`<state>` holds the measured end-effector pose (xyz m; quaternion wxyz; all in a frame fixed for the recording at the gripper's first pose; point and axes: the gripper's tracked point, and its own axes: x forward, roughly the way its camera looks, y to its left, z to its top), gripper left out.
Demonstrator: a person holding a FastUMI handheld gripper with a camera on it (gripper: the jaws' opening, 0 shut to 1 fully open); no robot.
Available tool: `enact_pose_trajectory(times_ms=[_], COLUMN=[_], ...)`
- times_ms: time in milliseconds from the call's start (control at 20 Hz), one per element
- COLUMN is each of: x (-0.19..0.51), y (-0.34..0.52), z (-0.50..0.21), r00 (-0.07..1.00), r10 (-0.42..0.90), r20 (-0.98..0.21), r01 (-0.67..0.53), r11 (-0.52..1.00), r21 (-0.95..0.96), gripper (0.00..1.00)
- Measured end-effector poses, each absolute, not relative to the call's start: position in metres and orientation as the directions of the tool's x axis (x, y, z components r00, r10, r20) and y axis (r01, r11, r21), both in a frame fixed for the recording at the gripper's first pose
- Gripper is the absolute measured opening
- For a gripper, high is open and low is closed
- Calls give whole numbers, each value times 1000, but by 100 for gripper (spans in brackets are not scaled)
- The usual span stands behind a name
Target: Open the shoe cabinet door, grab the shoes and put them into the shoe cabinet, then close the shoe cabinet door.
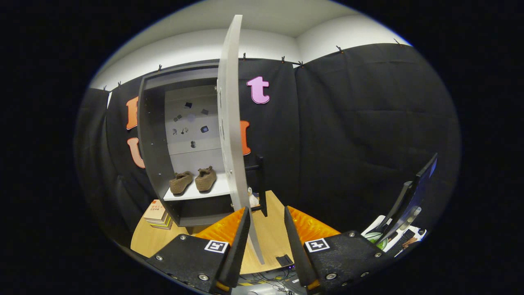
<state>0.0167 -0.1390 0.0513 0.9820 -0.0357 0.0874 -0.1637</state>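
Your gripper (266,219) hangs with its fingers spread, the edge of the open shoe cabinet door (229,123) standing between them, pinched by neither. Beyond, both brown shoes (193,181) sit side by side on the white shelf (196,192) inside the shoe cabinet (153,135). Books (157,214) lie stacked beside it on the wooden table (272,233); their cover print is too small to read.

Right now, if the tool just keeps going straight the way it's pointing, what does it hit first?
Most likely the open cabinet door. Its edge stands edge-on between the fingers of the open tool, nearest of anything ahead. The shoes sit on the shelf, off to the door's left. Depth is hard to judge.
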Motion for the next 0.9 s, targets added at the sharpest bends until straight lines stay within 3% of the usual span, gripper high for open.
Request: enact_pose_trajectory(times_ms=[450, 900], x=[68, 77], y=[-162, -154], z=[45, 39], r00=[950, 969], r10=[-267, -204], r20=[-163, -138], r01=[258, 201], r11=[963, 979], r21=[-76, -37], gripper=[62, 66])
